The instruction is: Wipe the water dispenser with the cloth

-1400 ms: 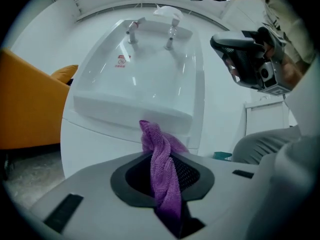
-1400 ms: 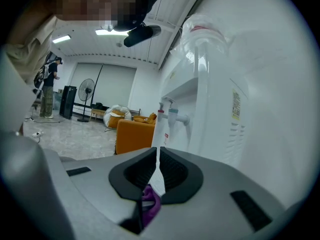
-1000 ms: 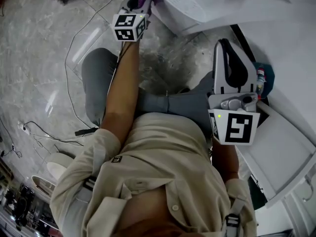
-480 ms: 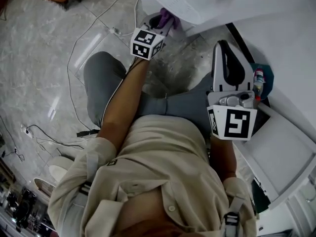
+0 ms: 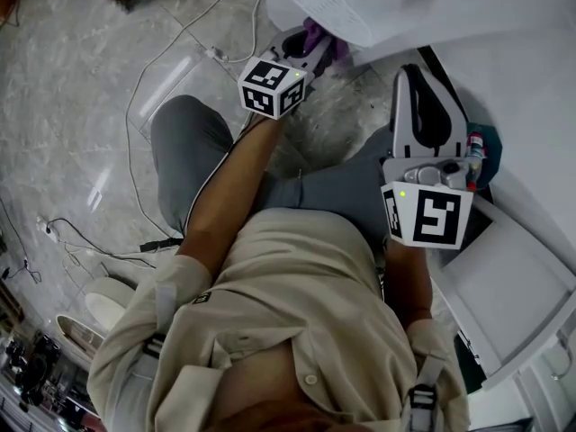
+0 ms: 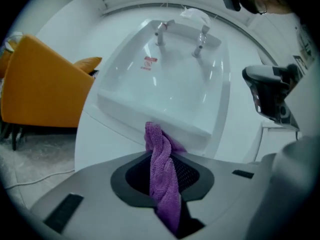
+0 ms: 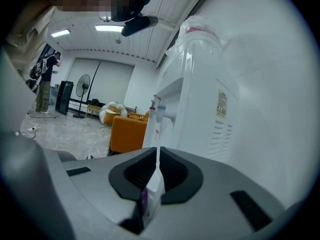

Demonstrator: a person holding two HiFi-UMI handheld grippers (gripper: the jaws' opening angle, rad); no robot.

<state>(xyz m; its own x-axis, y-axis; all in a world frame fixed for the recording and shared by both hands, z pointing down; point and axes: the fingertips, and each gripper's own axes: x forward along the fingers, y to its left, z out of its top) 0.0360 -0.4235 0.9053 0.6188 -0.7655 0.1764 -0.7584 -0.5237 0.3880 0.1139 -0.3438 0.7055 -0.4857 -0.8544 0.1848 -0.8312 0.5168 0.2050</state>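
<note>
The white water dispenser (image 5: 360, 7) fills the top of the head view; in the left gripper view its front recess (image 6: 170, 84) with two taps (image 6: 160, 34) faces me. My left gripper (image 5: 310, 45) (image 6: 167, 169) is shut on a twisted purple cloth (image 6: 162, 169) (image 5: 321, 39), whose tip touches the ledge under the recess. My right gripper (image 5: 416, 79) (image 7: 154, 171) hangs beside the dispenser's side wall (image 7: 220, 99), shut on a thin white strip (image 7: 154, 184) with a purple edge; I cannot tell what it is.
An orange armchair (image 6: 45, 84) (image 7: 127, 131) stands next to the dispenser. Cables (image 5: 144, 79) trail over the marble floor. A small bottle (image 5: 474, 144) lies on a teal thing at the right. A fan (image 7: 82, 84) and a person (image 7: 45, 84) stand far off.
My left gripper has slid right and slightly down along the dispenser with the cloth in it. The right gripper has barely moved.
</note>
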